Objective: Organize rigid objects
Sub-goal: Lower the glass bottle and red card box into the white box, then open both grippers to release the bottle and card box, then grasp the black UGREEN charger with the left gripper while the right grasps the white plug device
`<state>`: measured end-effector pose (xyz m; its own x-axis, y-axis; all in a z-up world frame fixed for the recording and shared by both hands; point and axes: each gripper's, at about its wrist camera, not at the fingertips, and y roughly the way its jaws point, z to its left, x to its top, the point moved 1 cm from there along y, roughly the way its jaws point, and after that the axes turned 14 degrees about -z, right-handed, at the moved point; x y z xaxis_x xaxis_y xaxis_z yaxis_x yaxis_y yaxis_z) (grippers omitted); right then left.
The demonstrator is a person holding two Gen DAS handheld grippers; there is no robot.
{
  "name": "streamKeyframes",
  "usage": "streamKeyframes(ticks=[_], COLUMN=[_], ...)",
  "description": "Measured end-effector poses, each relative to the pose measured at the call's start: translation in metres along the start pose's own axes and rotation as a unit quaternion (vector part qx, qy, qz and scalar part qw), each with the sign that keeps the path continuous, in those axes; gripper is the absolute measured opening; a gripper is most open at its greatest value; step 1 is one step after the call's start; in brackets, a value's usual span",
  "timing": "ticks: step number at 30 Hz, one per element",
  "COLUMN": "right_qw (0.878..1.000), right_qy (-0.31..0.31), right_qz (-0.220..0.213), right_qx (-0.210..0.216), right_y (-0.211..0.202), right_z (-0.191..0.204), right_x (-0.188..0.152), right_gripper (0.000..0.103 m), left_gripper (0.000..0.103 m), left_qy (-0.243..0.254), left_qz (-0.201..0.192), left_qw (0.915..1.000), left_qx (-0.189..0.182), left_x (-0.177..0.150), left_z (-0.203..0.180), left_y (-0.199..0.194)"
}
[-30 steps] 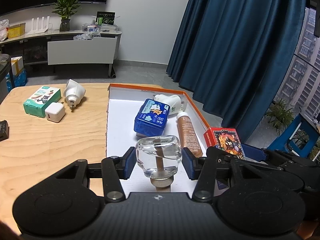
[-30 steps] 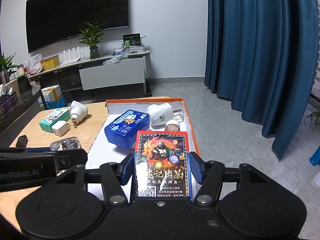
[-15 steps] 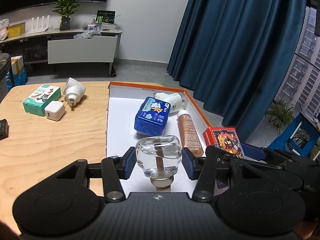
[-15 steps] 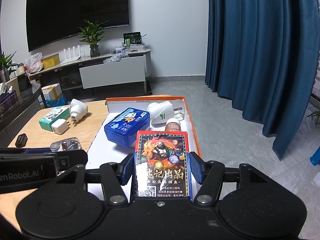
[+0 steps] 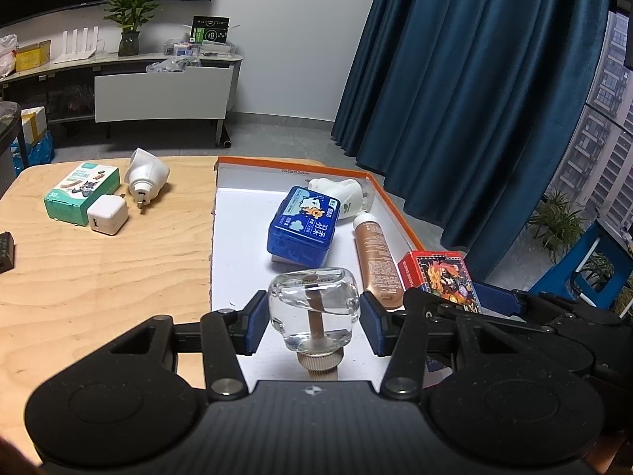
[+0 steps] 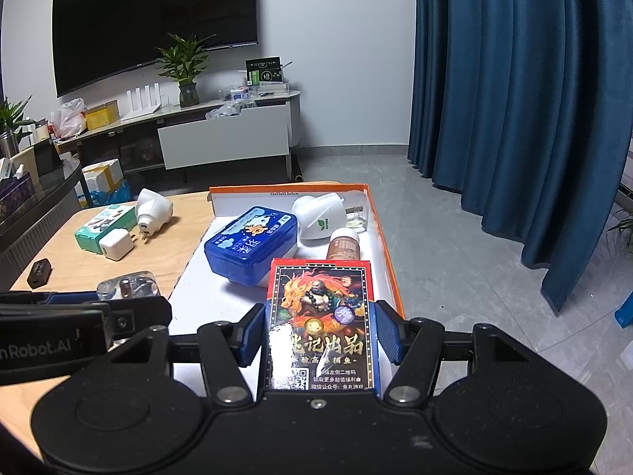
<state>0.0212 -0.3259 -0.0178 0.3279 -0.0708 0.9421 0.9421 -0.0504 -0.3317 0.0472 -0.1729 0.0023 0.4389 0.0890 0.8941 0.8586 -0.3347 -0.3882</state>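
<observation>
Blue tin (image 5: 304, 229), orange-rimmed white tray (image 5: 389, 202)

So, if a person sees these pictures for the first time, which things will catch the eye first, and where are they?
Most striking is the clear glass bottle clamped in the left gripper, held over the near end of the orange-rimmed box. Beside it, the right gripper clamps a colourful card pack over the box's right side. Inside the box, the bright blue case lies near the middle.

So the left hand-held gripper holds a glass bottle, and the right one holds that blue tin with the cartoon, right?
Not quite. The left hand-held gripper does hold the glass bottle, but the right hand-held gripper holds a card box; the right wrist view shows the blue tin lying in the tray.
</observation>
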Motion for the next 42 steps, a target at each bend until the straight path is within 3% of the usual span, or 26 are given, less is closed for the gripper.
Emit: streamKeyframes(ticks=[16,23,28,32,42], right_qw=[1.0,0.999,1.0,0.999,1.0], right_qy=[-0.001,-0.002,-0.001,0.015,-0.004], right_qz=[0.021,0.042,0.026,0.015,-0.003], right_qx=[0.0,0.0,-0.015,-0.034,-0.022], right_y=[0.021,0.038,0.038,0.036,0.024], right_z=[-0.005,-0.005,-0.009,-0.016,-0.002], right_x=[-0.002,-0.004,0.0,0.003,0.018], right_gripper=[0.071,0.071,0.075,0.075,0.079], left_gripper=[0.05,0.05,0.049,0.066,0.081], left_qy=[0.005,0.009,0.006,-0.002,-0.005], left_qz=[0.018,0.043,0.054,0.051,0.035], left_qw=[0.9998,0.999,0.9985,0.9987,0.9991], left_qx=[0.004,0.005,0.0,0.001,0.023], left_x=[-0.003,-0.004,-0.003,0.003,0.017], left_z=[0.002,0.005,0.007,0.009,0.022], left_y=[0.015,0.035,0.051,0.06,0.04])
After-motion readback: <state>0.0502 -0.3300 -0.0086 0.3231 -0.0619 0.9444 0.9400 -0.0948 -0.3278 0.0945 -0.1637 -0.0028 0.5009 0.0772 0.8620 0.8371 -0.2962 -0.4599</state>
